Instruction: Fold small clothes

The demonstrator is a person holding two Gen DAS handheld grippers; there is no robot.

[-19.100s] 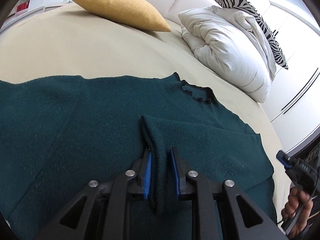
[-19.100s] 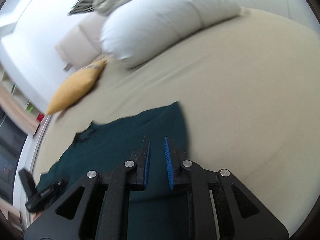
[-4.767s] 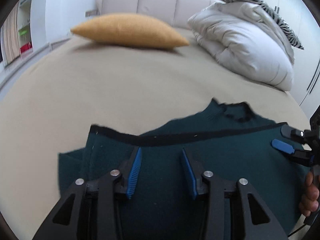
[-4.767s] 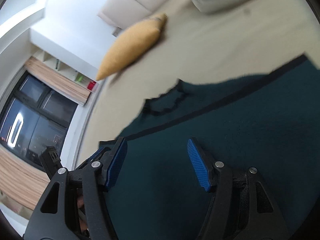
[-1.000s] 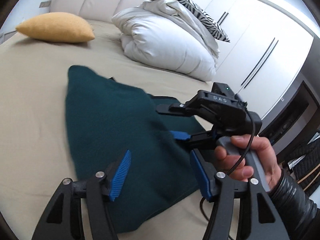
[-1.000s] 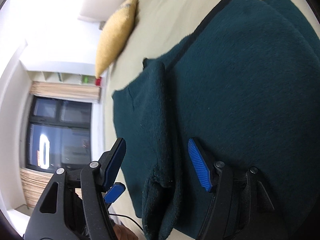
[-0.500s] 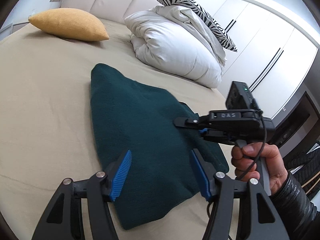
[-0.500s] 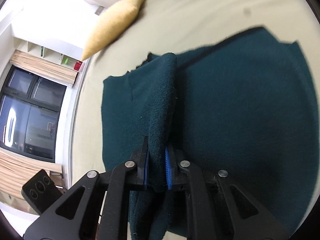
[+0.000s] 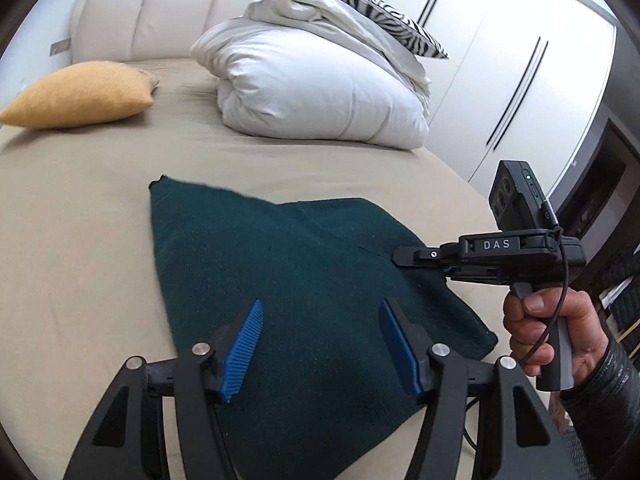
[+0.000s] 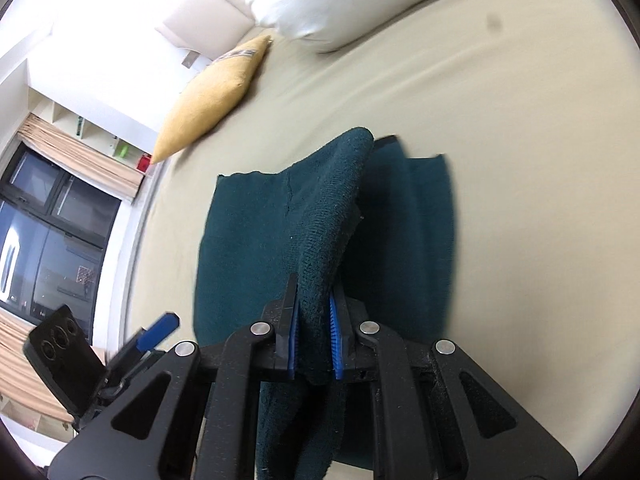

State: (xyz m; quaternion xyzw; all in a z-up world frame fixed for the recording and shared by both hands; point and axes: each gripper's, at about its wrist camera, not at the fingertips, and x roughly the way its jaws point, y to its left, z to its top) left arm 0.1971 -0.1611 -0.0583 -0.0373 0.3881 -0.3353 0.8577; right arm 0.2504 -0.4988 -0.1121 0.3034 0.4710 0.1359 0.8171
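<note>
A dark green knitted sweater (image 9: 288, 280) lies folded on the beige bed. My left gripper (image 9: 320, 344) is open and empty, hovering just above the sweater's near part. My right gripper (image 10: 314, 344) is shut on a raised fold of the sweater (image 10: 328, 216) and lifts it above the flat part. In the left wrist view the right gripper (image 9: 408, 258) sits at the sweater's right edge, held by a hand. The left gripper shows at the lower left of the right wrist view (image 10: 156, 332).
A mustard cushion (image 9: 80, 96) lies at the far left of the bed. A white duvet (image 9: 320, 92) with a zebra pillow (image 9: 340, 12) is piled at the headboard. White wardrobes (image 9: 520, 60) stand on the right. Windows (image 10: 44, 240) are beyond the bed's left side.
My right gripper closed on a sweater fold and has lifted it across. My left gripper stayed open and drew back a little; the sweater now looks narrower.
</note>
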